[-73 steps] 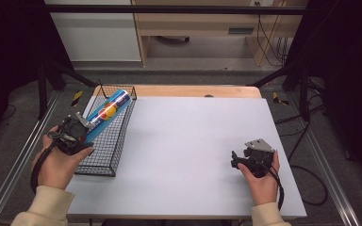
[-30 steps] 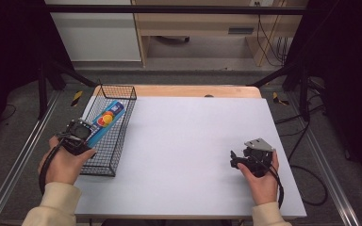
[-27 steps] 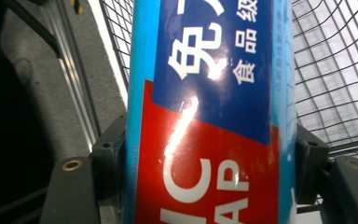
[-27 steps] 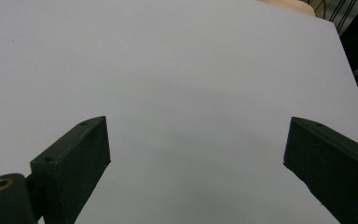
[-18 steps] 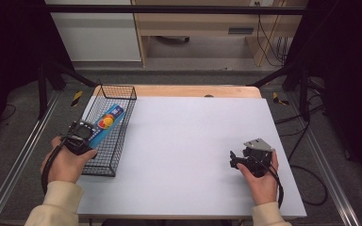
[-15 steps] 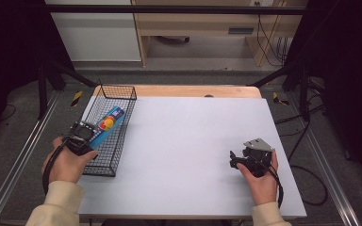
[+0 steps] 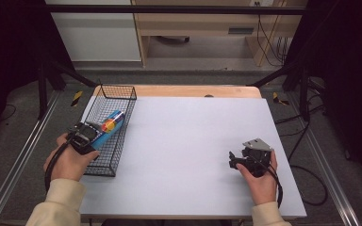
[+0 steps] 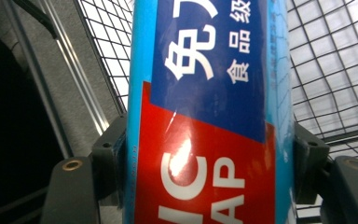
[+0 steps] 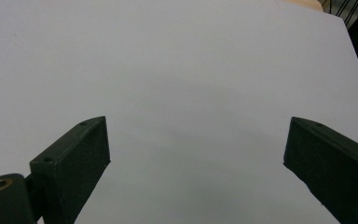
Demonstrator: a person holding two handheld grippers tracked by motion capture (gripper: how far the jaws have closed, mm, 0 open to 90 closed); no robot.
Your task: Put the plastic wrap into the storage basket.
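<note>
The left gripper [image 7: 90,136] clamped a long blue-and-red cardboard wrap box [image 8: 205,112] over the black wire basket [image 7: 104,160]: light, stiff, glossy, probably slippery, best gripped across its narrow sides. The right gripper [image 9: 198,163] stood wide open, empty.

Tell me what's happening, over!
Left gripper shut on blue box, over the wire basket. Right gripper open, empty, above the white table. Nothing in the way.

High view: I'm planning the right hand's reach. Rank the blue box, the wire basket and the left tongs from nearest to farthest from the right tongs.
1. Wire basket: its near right corner, at the table's left edge.
2. Blue box: inside the basket, held.
3. Left tongs: over the basket's left side, shut on the box.

Box and left tongs are nearly tied. The right tongs are open.
</note>
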